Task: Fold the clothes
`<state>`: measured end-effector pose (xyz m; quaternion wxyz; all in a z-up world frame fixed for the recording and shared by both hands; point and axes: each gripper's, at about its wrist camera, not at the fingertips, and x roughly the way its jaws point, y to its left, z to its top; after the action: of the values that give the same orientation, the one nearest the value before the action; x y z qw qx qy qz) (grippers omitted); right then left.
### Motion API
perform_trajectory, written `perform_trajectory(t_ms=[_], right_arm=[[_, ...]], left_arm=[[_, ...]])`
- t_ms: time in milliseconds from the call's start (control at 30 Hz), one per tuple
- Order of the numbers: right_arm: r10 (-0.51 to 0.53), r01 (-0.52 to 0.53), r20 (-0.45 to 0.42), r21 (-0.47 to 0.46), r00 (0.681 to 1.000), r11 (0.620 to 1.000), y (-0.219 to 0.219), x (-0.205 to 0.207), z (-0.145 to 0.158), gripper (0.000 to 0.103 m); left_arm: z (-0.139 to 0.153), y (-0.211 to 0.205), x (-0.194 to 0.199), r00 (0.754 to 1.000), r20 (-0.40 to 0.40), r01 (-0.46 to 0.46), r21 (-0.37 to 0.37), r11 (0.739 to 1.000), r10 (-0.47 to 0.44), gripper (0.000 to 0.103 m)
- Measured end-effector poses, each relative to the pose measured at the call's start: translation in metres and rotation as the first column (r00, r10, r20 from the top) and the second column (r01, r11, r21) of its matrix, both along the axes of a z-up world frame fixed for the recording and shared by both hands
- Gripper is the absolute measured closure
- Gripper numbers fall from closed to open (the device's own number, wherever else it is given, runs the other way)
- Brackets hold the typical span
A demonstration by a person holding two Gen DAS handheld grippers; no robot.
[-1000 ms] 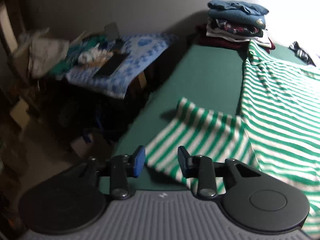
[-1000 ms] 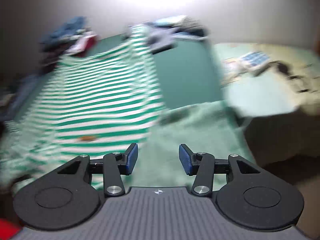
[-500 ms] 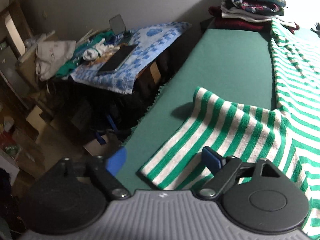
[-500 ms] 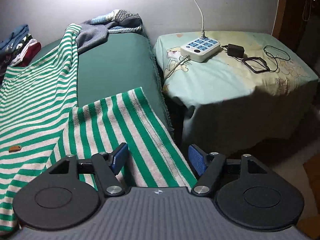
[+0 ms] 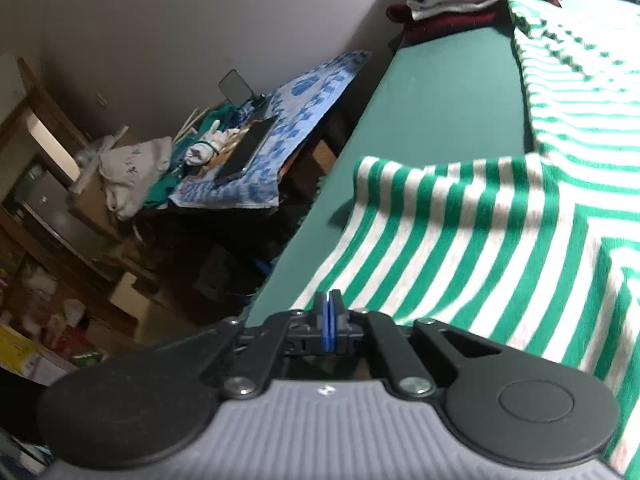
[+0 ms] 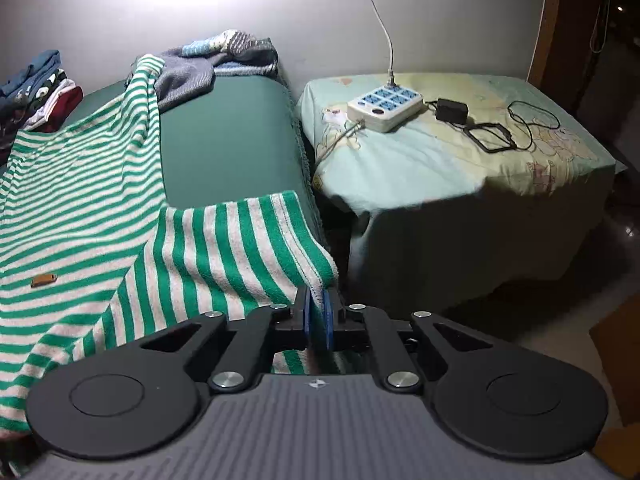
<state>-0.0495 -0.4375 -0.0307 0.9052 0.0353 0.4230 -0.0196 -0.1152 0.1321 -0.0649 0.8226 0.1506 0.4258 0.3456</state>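
The left gripper [image 5: 329,307] has just snapped closed, blue pads flush together at the near edge of the striped shirt's [image 5: 460,240] sleeve; whether any cloth is caught is hidden. The right gripper [image 6: 318,306] has just closed too, pinching the other sleeve's hem [image 6: 316,280] between its fingertips, above the green bed [image 6: 232,136].

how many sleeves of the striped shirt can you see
2. One sleeve lies on the left side of the green bed cover; the other sleeve lies at the bed's right edge, its cuff pinched in the right gripper.
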Motion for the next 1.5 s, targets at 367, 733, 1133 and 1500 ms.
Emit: perform_trajectory(t_ms=[367,733,1133,1500], right_arm=[[0.065,-0.053,0.217,-0.058,0.974,0.997,0.036,0.009,0.033,0.058],[0.424,-0.428,0.057,0.120,0.904,0.896,0.181,0.040,0.003,0.075],[0.249,-0.248,-0.047,0.014,0.967,0.969,0.187,0.061,-0.008,0.089],[0.258,-0.258,-0.011,-0.090,0.966,0.962,0.178,0.196,0.117,0.071]], left_arm=[[0.003,0.010,-0.017,0.997,-0.082,-0.010,0.014,1.000,0.011,0.102],[0.028,0.023,0.036,0.992,0.104,0.092,-0.132,0.987,-0.078,0.073],[0.016,0.054,0.051,0.982,-0.010,0.188,-0.049,0.981,-0.189,0.066],[0.144,0.069,0.189,0.879,0.079,0.474,-0.042,0.880,-0.470,0.057]])
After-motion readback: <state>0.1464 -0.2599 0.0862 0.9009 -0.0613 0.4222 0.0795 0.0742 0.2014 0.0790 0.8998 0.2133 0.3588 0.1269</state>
